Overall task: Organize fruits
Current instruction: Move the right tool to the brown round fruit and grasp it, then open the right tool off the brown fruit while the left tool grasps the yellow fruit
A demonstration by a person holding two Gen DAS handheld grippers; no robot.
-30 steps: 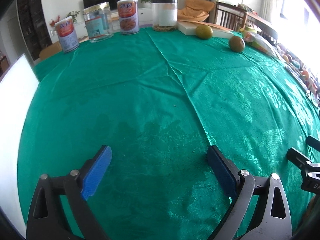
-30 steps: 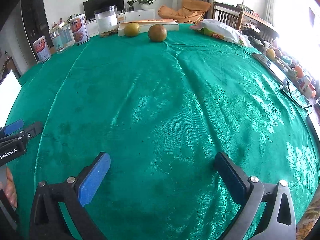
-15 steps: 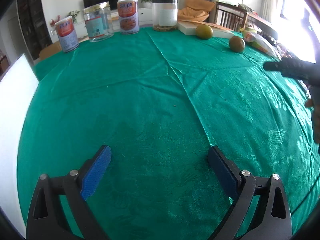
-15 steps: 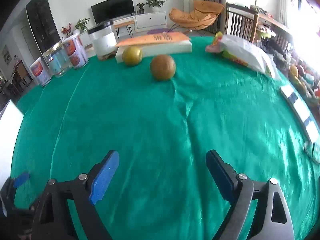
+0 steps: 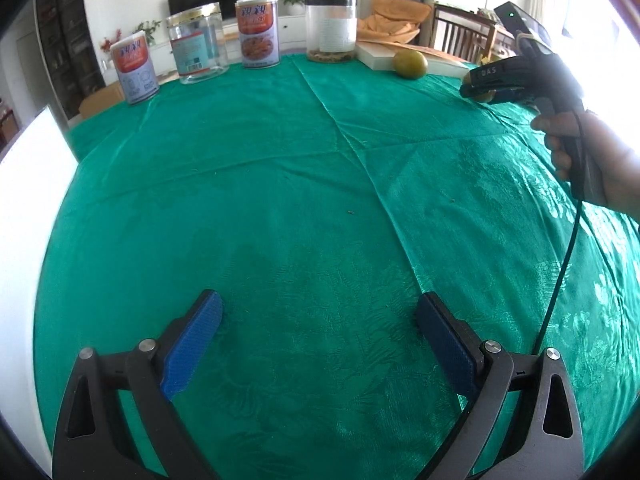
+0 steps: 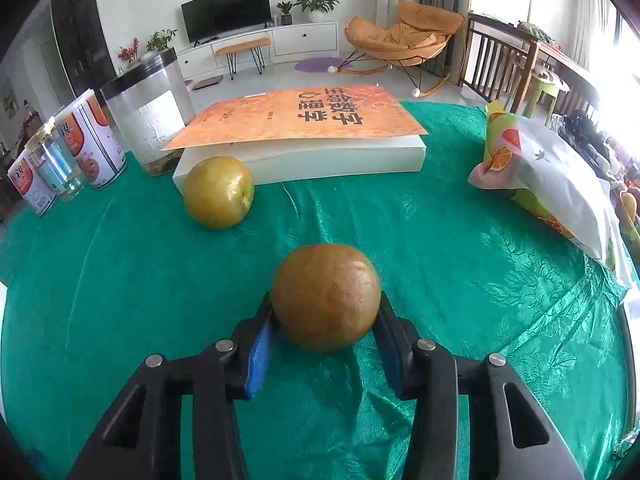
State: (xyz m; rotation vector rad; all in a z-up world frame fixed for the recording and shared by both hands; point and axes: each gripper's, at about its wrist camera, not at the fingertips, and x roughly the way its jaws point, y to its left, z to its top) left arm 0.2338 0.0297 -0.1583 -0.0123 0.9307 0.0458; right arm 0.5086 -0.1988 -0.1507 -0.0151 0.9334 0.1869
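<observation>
In the right wrist view my right gripper [image 6: 325, 322] has its blue pads against both sides of a brown round fruit [image 6: 326, 296] resting on the green tablecloth [image 6: 120, 300]. A yellow-green fruit [image 6: 219, 191] lies beyond it to the left, beside a white box with an orange lid [image 6: 304, 136]. In the left wrist view my left gripper [image 5: 318, 330] is open and empty over bare cloth. The right gripper [image 5: 504, 80] shows there at the far right, hiding most of the brown fruit; the yellow-green fruit [image 5: 409, 64] sits left of it.
Cans and jars [image 5: 256, 32] stand along the far left edge of the table [image 5: 280, 184], with a clear jar [image 6: 148, 112] next to the box. A fruit-printed plastic bag [image 6: 552, 176] lies at the right. A white board [image 5: 24, 208] borders the left side.
My right gripper has moved forward across the table to the brown fruit and closed its pads onto it. The left gripper has stayed where it was, open.
</observation>
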